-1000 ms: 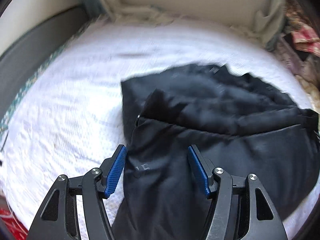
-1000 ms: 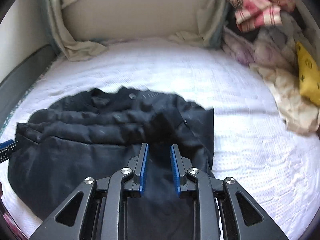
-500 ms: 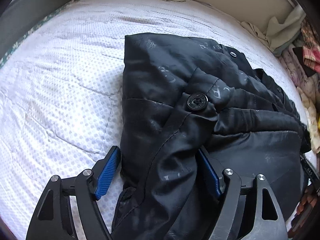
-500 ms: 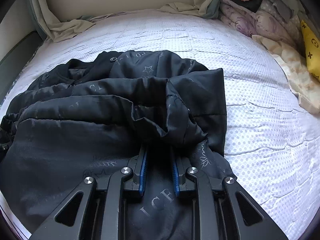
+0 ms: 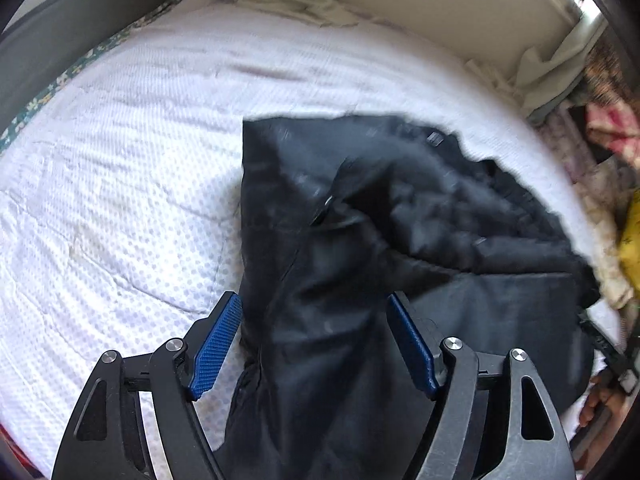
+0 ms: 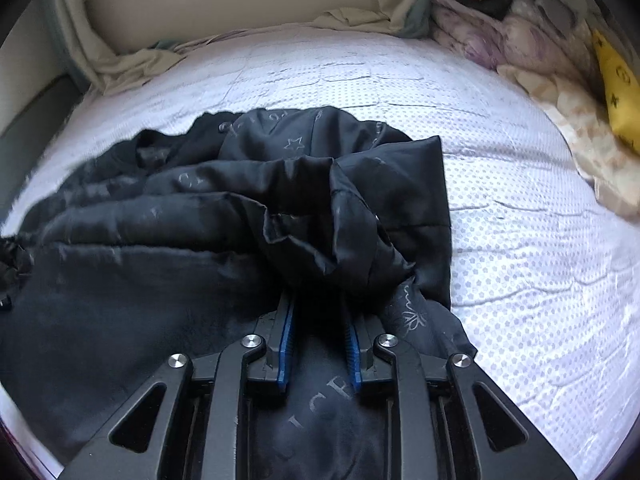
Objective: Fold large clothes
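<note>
Right tool (image 6: 318, 340) jaws just eased wider, black jacket (image 6: 240, 240) fabric between them; left tool (image 5: 316, 344) apart, straddling jacket edge, unclamped. Jacket bunched mid-bed (image 5: 120, 160). Step: releasing after fold. Next: probably regrip hem, flatten.

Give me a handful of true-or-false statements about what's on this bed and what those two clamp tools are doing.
1. The black jacket lies bunched on a white quilted bedspread. True.
2. The left gripper is clamped tight with nothing between its fingers. False: its jaws stand wide, with jacket cloth between them.
3. A yellow item sits among piled fabrics at the bed's right edge. True.
4. The jacket is folded into a neat flat rectangle. False: it is crumpled.
5. The right gripper hovers over bare bedspread. False: dark jacket fabric fills its narrow gap.
</note>
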